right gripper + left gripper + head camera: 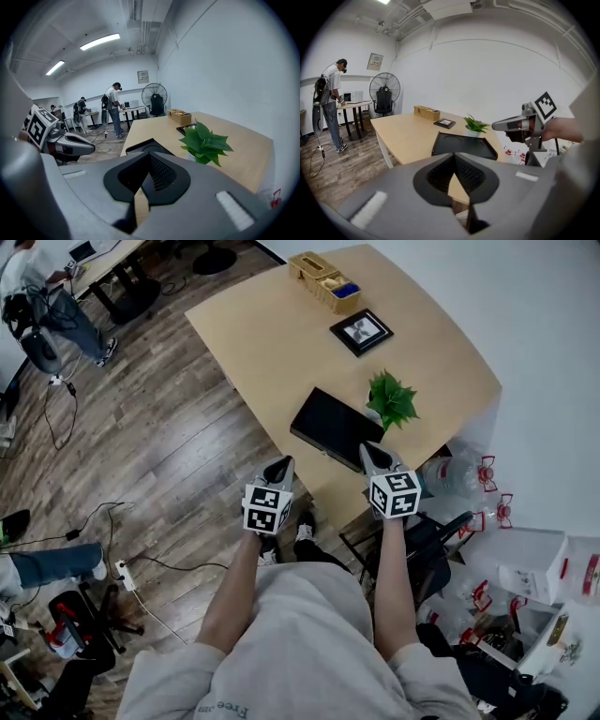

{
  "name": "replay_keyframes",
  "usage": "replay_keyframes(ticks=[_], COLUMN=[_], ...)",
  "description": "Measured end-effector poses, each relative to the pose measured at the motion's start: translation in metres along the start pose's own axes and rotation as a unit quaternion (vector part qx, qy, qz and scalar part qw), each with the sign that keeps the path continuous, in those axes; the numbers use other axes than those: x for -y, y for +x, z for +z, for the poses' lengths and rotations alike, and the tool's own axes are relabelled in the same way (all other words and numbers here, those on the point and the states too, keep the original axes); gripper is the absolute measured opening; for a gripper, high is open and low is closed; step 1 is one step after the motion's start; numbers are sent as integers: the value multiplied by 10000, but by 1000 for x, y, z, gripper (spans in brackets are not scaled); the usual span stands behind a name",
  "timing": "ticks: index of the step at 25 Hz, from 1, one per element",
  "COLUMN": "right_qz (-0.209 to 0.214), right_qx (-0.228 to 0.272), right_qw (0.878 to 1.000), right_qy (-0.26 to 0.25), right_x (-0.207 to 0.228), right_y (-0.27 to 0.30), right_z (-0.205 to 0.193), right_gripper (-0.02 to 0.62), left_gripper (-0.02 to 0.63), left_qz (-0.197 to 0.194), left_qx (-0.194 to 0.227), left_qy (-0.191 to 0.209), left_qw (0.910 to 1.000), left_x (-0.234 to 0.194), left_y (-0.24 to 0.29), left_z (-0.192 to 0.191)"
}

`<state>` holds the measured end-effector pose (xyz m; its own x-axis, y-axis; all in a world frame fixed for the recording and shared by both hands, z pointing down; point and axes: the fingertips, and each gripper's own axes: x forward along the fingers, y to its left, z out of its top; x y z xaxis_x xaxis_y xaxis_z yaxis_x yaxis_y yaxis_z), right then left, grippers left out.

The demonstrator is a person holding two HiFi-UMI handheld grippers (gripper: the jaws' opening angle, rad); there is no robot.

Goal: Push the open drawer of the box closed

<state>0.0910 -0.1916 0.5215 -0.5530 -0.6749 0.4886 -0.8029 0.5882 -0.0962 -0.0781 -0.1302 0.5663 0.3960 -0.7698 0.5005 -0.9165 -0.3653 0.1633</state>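
Left gripper (280,465) and right gripper (373,454) both closed, empty; the small wooden box (319,276) looks light and likely to skid, so push its drawer (344,291) front squarely

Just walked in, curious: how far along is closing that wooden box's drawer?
Nothing looks done: the wooden box sits at the far end of the table, its drawer apparently open. In hand: nothing; left gripper and right gripper both shut, empty, near the black tray. Left: reach the box, push the drawer in.
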Motion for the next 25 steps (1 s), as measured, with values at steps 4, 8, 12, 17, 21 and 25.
replay_keyframes(ticks=[4,8,12,17,21,25], right_qz=[241,480,699,926,1047,1070], right_qx=[-173,-334,-485,-703,-884,-1002], right_qw=[9995,9980,9958,9919,9881,9868], right_qy=[-143,-222,-326,-513,-705,-686], right_x=[10,16,21,25,21,21], right_y=[19,35,50,67,77,80], right_z=[-4,-15,-27,-40,-47,-47], right_gripper=[2,2,2,2,2,2], left_gripper=[52,52,52,52,52,52], left_qz=[89,169,256,267,186,210], left_qx=[-88,-153,-161,-236,-339,-399], left_qy=[1,-11,-75,-87,-31,-95], left_qw=[9999,9997,9995,9993,9992,9989], left_x=[4,9,14,26,36,36], left_y=[13,23,34,45,50,57], left_z=[-2,-6,-12,-22,-32,-40])
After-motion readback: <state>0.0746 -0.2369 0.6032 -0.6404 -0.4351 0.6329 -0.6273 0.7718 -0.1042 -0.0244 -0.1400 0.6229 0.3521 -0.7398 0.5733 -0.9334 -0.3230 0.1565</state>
